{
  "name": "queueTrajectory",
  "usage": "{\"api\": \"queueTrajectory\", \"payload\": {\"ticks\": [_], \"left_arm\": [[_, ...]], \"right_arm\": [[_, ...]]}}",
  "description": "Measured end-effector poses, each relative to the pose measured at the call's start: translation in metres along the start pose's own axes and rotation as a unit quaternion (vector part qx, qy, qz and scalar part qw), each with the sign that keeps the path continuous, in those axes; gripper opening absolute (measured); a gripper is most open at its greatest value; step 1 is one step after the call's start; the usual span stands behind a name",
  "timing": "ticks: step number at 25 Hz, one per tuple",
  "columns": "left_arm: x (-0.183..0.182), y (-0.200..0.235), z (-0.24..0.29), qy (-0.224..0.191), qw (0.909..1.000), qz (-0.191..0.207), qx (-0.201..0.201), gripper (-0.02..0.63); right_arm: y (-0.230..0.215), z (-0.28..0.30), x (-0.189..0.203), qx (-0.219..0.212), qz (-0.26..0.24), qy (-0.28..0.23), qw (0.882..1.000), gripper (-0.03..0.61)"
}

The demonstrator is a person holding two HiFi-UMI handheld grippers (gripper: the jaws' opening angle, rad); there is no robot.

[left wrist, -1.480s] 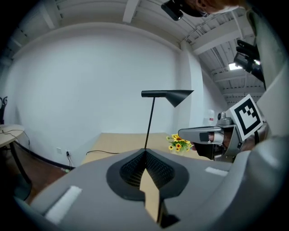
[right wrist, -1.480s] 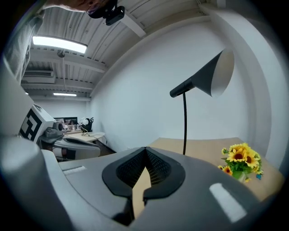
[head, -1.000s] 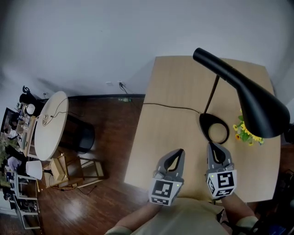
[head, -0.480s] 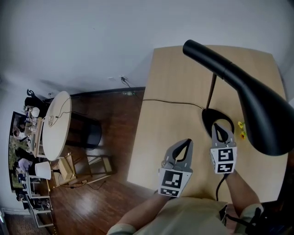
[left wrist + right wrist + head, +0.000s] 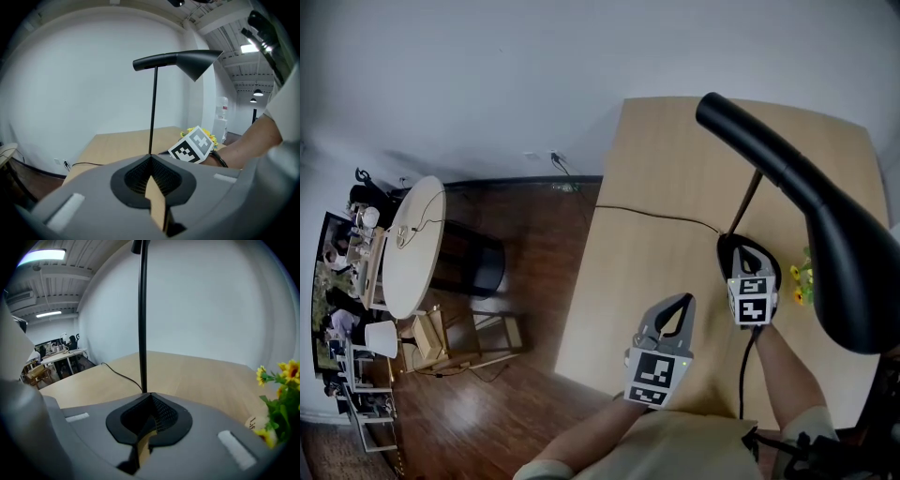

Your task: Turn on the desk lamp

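**Shut tips, a switch I can't see, and a top-heavy lamp**

My right fingers [image 5: 211, 427] are pressed together at the tips with nothing between them. They point at the foot of the lamp stem [image 5: 142, 310], and in the head view they sit right over the lamp base [image 5: 725, 257]. Whether they touch it I cannot tell. My left fingers [image 5: 93, 201] are also closed and empty. They hover over the near part of the bench [image 5: 647, 281], to the left of the base and apart from it.

The desk lamp stands on the right side of the bench. Its black shade [image 5: 839, 244] reaches out from the stem toward the near right. I see no glow under it, so I judge it is not yet on.

The first risk is aim. No view shows me the switch, so I could press bare base and get nothing. Narrow shut tips could also skid off a small button.

The second risk is force. A sideways push rather than a straight-down one could slide the base or rock the stem, and the long shade would make any wobble worse.

The yellow flowers [image 5: 803, 279] stand just right of the base, so a slip that way would knock them. The cable [image 5: 647, 214] runs off to the far left, and dragging the base would pull it taut. My idle left fingers are too far off to steady anything.
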State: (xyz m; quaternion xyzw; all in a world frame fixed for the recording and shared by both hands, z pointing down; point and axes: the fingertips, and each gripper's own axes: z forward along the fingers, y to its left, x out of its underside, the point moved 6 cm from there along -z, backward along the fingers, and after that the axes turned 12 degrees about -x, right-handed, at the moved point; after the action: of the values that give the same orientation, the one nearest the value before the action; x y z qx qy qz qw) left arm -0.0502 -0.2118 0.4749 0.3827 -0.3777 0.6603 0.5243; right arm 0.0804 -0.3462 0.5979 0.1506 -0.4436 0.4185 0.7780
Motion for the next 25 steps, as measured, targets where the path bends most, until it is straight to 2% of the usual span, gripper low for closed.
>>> {"api": "queueTrajectory", "payload": {"ticks": [8,16,20,25], "left_arm": [[0.007,0.008,0.002,0.009,0.9999,-0.007,-0.004,0.000],[0.008,0.008,-0.003,0.009,0.9999,-0.008,0.002,0.000],[0.001,0.007,-0.009,-0.003,0.9998,-0.014,0.013,0.000],[-0.006,0.009,-0.018,-0.020,0.9994,-0.018,0.023,0.000]], "right_arm": [[-0.002,0.028,0.009,0.003,-0.007,0.050,0.999,0.000],[-0.003,0.031,0.011,0.010,0.007,0.059,0.998,0.000],[-0.009,0.013,0.004,0.006,0.065,0.016,0.998,0.000],[0.001,-0.028,-0.011,0.015,0.076,-0.035,0.996,0.000]]}}
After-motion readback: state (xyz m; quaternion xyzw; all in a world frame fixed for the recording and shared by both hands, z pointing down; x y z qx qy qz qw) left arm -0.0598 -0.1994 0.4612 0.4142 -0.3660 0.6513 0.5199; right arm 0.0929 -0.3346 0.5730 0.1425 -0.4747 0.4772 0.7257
